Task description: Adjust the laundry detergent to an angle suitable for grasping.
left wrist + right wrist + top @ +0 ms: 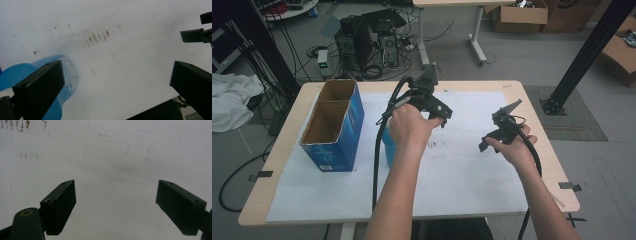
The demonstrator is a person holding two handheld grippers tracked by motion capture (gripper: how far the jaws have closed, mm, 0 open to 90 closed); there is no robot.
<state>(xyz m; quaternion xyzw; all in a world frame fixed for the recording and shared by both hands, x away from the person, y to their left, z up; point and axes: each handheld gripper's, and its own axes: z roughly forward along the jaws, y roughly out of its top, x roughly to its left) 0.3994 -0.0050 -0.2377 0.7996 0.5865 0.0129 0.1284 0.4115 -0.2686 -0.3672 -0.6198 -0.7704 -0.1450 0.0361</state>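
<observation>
My left gripper [439, 115] hovers over the middle of the white paper sheet [462, 170], its jaws wide open with nothing between them. A blue container [388, 147] stands just under that wrist; in the left gripper view the blue container [22, 72] lies behind the left jaw of my gripper [117, 75], outside the gap. To the right, my right gripper [497, 132] is held above the paper. Seen from its own camera, my right gripper [116, 192] is open over bare paper. The left gripper view also catches the right gripper [197, 35] at its upper right edge.
A tall blue cardboard box [334, 127], open on top with two compartments, stands at the table's left. Faint brown smudges [96, 37] mark the paper. Computer towers and cables [369, 42] sit on the floor beyond the table, and a black post [582, 55] rises at the right.
</observation>
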